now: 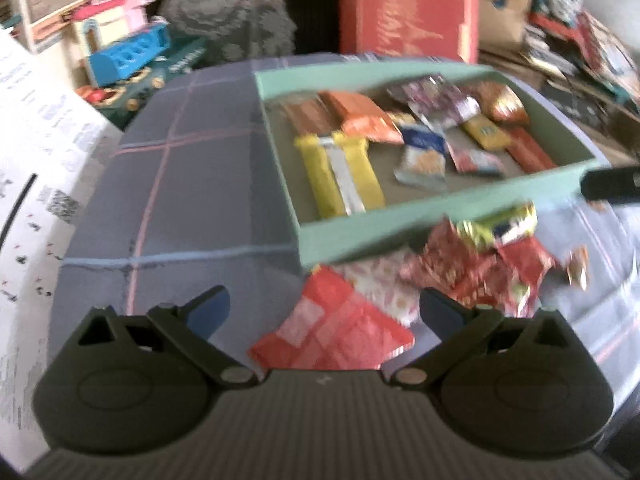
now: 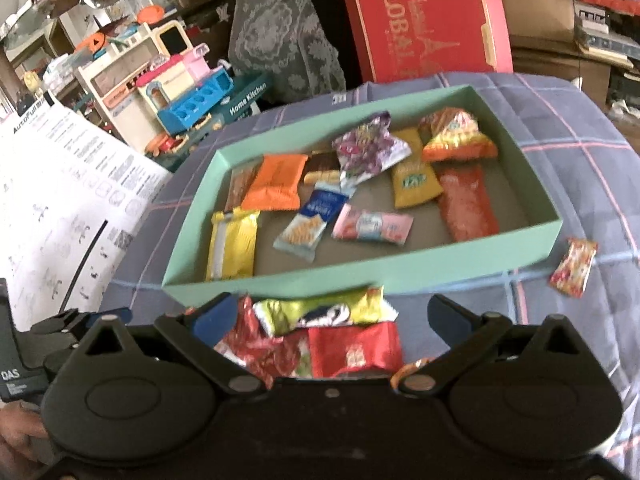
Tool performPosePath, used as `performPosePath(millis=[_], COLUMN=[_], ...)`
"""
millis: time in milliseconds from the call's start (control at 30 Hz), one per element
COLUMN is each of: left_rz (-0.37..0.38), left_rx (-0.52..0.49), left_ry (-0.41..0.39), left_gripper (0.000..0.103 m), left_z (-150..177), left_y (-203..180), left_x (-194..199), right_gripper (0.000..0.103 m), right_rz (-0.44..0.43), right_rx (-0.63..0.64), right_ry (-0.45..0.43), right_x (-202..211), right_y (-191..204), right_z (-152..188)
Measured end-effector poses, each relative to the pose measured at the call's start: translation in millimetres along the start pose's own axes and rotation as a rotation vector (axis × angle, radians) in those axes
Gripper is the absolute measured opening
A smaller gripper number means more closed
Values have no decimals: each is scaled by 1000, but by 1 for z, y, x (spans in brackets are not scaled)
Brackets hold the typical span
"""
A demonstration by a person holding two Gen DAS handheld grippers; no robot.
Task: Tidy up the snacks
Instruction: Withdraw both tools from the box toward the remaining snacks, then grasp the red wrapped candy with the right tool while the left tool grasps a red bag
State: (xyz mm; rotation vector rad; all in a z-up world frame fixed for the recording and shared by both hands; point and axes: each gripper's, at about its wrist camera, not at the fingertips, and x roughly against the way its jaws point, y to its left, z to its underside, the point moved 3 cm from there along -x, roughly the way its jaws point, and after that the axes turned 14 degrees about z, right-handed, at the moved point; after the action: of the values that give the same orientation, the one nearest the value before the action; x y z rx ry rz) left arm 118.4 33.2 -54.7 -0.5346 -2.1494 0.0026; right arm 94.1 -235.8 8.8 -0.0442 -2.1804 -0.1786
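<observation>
Nearest the lens in both views are the wide-spread fingers of each tool. Left gripper (image 1: 324, 314) hangs with its jaws far apart and nothing between them, above a red checked packet (image 1: 336, 332) lying on the purple plaid cloth (image 1: 180, 184). Right gripper (image 2: 332, 316) is equally wide open and also grips nothing; it sits over the loose heap of wrappers (image 2: 316, 340) just outside the near wall of the green box (image 2: 280, 280), probably lined up to choose one from the pile.

Going left to right inside the box: a yellow bar (image 2: 234, 240) lies along the left wall, an orange pouch (image 2: 276, 184) behind it, a blue-and-white biscuit pack (image 2: 310, 220) near the middle, a pink sweet pack (image 2: 372, 224) beside it, a crinkled purple bag (image 2: 370, 148) and a yellow sachet (image 2: 414, 180) further back, then a long red pack (image 2: 466, 204) near the right wall. They lie flat and mostly apart, which suggests sorting into the box is well under way, with the heap outside not yet put in. One small red-and-yellow sweet (image 2: 574, 268) lies alone on the cloth, right of the box.

Readable writing: "AutoFull" on the white printed sheet (image 2: 60, 184) at the left, "Home Kitchen" on a toy box (image 2: 240, 100), and "GLOBAL" on the red carton (image 2: 420, 20) behind. The print on the snack packs is too blurred to read.
</observation>
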Motion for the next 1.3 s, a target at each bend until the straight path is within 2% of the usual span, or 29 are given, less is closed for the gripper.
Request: performPosePath(millis=[200, 333, 400, 600, 767, 900, 1000, 1067, 1133, 1200, 1300], left_rz=[72, 93, 99, 90, 53, 56, 58, 60, 60, 57, 55], left_rx=[-76, -101, -110, -46, 29, 76, 90, 90, 85, 79, 64], left_ry=[37, 45, 30, 15, 6, -20, -24, -23, -22, -17, -13], left_gripper=[103, 102, 87, 80, 81, 83, 86, 88, 89, 91, 91], left_z=[13, 20, 24, 34, 44, 50, 52, 52, 53, 54, 56], left_y=[-4, -6, -7, -3, 5, 13, 17, 18, 17, 17, 15], left_x=[-12, -20, -19, -9, 4, 10, 10, 9, 8, 6, 4], right_gripper=[103, 103, 103, 103, 84, 75, 61, 46, 41, 41, 38], right_rz=[-12, -19, -20, -2, 11, 24, 38, 42, 49, 44, 35], right_rx=[31, 50, 66, 161, 286, 383, 423, 434, 434, 422, 425], right_ry=[24, 45, 51, 33, -8, -23, -4, 14, 39, 54, 43], right_x=[-4, -11, -15, -25, -26, -31, -40, -48, -57, -63, -60], right_y=[17, 32, 39, 70, 99, 119, 128, 131, 131, 127, 123], right_z=[4, 6, 7, 14, 24, 32, 39, 43, 48, 51, 52])
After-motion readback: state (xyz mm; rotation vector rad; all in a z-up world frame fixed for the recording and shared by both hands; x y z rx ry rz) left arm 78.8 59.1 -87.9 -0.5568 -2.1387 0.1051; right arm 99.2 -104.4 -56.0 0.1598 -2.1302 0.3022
